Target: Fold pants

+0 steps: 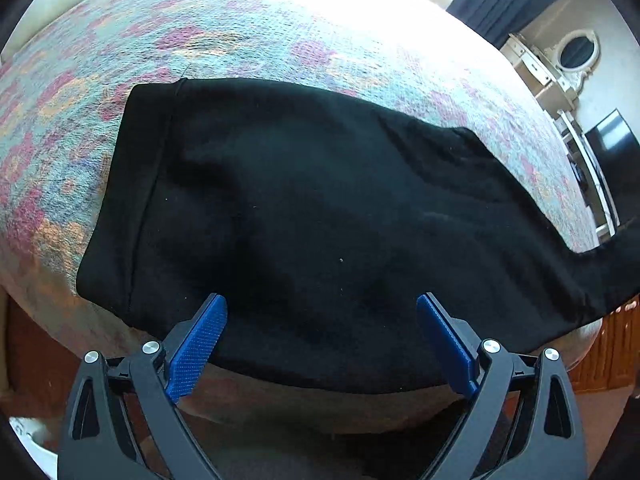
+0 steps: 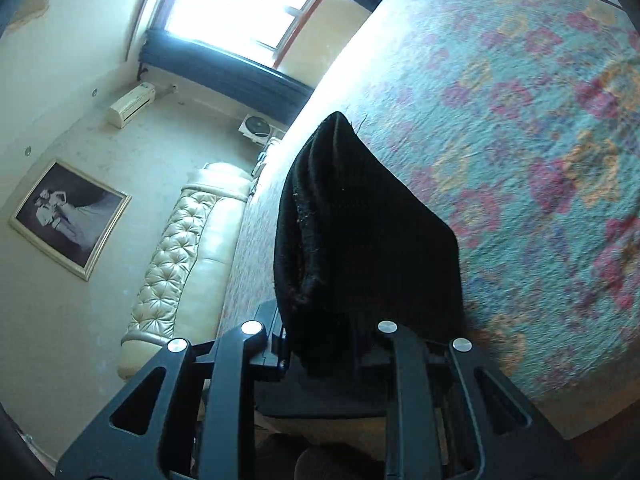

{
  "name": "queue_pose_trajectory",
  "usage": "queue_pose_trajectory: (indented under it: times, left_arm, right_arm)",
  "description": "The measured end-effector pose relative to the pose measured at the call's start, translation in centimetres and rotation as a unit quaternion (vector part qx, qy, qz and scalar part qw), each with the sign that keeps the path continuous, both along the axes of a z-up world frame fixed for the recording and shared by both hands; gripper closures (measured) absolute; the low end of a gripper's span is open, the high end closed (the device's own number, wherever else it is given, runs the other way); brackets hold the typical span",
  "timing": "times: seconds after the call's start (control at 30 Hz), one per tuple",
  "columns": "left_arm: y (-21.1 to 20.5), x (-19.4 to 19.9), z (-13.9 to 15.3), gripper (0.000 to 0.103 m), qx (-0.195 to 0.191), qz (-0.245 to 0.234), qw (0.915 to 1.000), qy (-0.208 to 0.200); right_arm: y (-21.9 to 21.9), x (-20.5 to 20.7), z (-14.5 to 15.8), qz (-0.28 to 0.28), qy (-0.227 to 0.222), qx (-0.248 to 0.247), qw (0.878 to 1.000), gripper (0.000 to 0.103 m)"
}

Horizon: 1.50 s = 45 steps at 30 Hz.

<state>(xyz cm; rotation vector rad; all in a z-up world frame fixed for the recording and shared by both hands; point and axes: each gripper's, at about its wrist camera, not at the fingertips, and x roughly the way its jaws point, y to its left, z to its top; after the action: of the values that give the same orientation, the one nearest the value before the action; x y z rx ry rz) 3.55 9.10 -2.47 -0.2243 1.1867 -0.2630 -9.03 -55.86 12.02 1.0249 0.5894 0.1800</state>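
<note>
**Black pants: one end lifted, the rest flat on the bed**

Nearest the left wrist camera: black two-finger left gripper with blue textured pads, spread wide, nothing between them. Poised above the near edge of the black knit fabric pants, not touching the cloth. Spread flat across the flowered bedspread of teal, pink and orange weave, waistband end toward the left of the view, a leg trailing off to the lower right past the frame edge. Near hem lying right at the bed's rounded front edge. Beyond the bed at upper right, a white dresser with an oval mirror and a dark flat screen.

Nearest the right wrist camera: black right gripper, narrowed and clamped on a bunched fold of the same black pants, pads hidden under the cloth. Held fabric standing up off the bedspread, draped over the fingers, a rolled, frayed seam visible along its left side. Camera view tilted sideways. Left of the bed, a cream tufted leather headboard, a framed black-and-white photograph on the wall, a white air conditioner unit, and a bright window with dark blue curtain.
</note>
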Motion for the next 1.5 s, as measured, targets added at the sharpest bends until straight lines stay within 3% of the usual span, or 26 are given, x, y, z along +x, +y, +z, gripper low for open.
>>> queue_pose_trajectory:
  times: [0.13, 0.23, 0.4, 0.6, 0.67, 0.73, 0.8, 0.87, 1.0, 1.1, 1.17, 1.27, 1.33, 1.43, 1.47, 1.5]
  left_arm:
    - [0.0, -0.1, 0.1, 0.009, 0.000, 0.002, 1.0000, 0.005]
    - [0.0, -0.2, 0.1, 0.009, -0.003, 0.004, 1.0000, 0.006]
    - [0.0, 0.2, 0.2, 0.009, -0.006, 0.009, 0.9999, 0.006]
    - [0.2, 0.5, 0.3, 0.009, -0.006, 0.010, 0.9999, 0.007]
    - [0.1, 0.6, 0.3, 0.009, -0.009, 0.012, 0.9999, 0.008]
    - [0.2, 0.7, 0.3, 0.009, -0.013, 0.014, 0.9998, 0.009]
    - [0.2, 0.7, 0.2, 0.009, -0.014, 0.015, 0.9997, 0.010]
    - [0.1, 0.7, 0.2, 0.009, -0.013, 0.015, 0.9998, 0.010]
    - [0.1, 0.6, 0.2, 0.009, -0.015, 0.013, 0.9998, 0.010]
    - [0.4, 0.7, 0.2, 0.009, -0.022, 0.017, 0.9996, 0.012]
    - [0.4, 0.7, 0.1, 0.009, -0.024, 0.019, 0.9995, 0.013]
    - [0.4, 0.8, 0.1, 0.009, -0.022, 0.019, 0.9995, 0.014]
    - [0.3, 0.8, 0.1, 0.009, -0.020, 0.018, 0.9995, 0.013]
    - [0.3, 0.8, 0.1, 0.009, -0.020, 0.018, 0.9996, 0.012]
    - [0.3, 0.8, 0.2, 0.009, -0.021, 0.018, 0.9995, 0.012]
    - [0.3, 0.8, 0.1, 0.009, -0.022, 0.018, 0.9995, 0.012]
  right_arm:
    - [7.6, 2.9, 1.5, 0.055, 0.006, -0.058, 0.997, 0.082]
    - [13.6, 5.4, 0.3, 0.104, 0.020, -0.084, 0.991, 0.082]
    - [21.8, 8.4, -4.7, 0.161, 0.089, -0.140, 0.973, 0.082]
    - [27.3, 9.2, -10.2, 0.191, 0.160, -0.208, 0.946, 0.081]
    - [28.0, 8.9, -11.3, 0.200, 0.171, -0.206, 0.942, 0.071]
    - [28.6, 8.5, -11.7, 0.208, 0.166, -0.189, 0.945, 0.050]
    - [29.7, 8.1, -11.6, 0.233, 0.150, -0.171, 0.946, 0.036]
    - [30.8, 7.7, -11.2, 0.268, 0.137, -0.150, 0.942, 0.035]
    - [28.9, 7.4, -8.6, 0.250, 0.103, -0.119, 0.955, 0.035]
    - [23.1, 7.2, -6.0, 0.177, 0.080, -0.129, 0.972, 0.035]
    - [17.9, 6.5, -5.3, 0.107, 0.089, -0.136, 0.981, 0.035]
    - [10.9, 5.6, -6.9, 0.010, 0.147, -0.162, 0.976, 0.029]
    - [8.2, 6.2, -9.4, 0.014, 0.188, -0.139, 0.972, 0.029]
    - [6.9, 7.0, -12.1, 0.031, 0.195, -0.103, 0.975, 0.030]
    - [6.6, 7.2, -12.7, 0.038, 0.187, -0.087, 0.978, 0.033]
    - [6.7, 7.4, -13.2, 0.056, 0.173, -0.066, 0.981, 0.064]
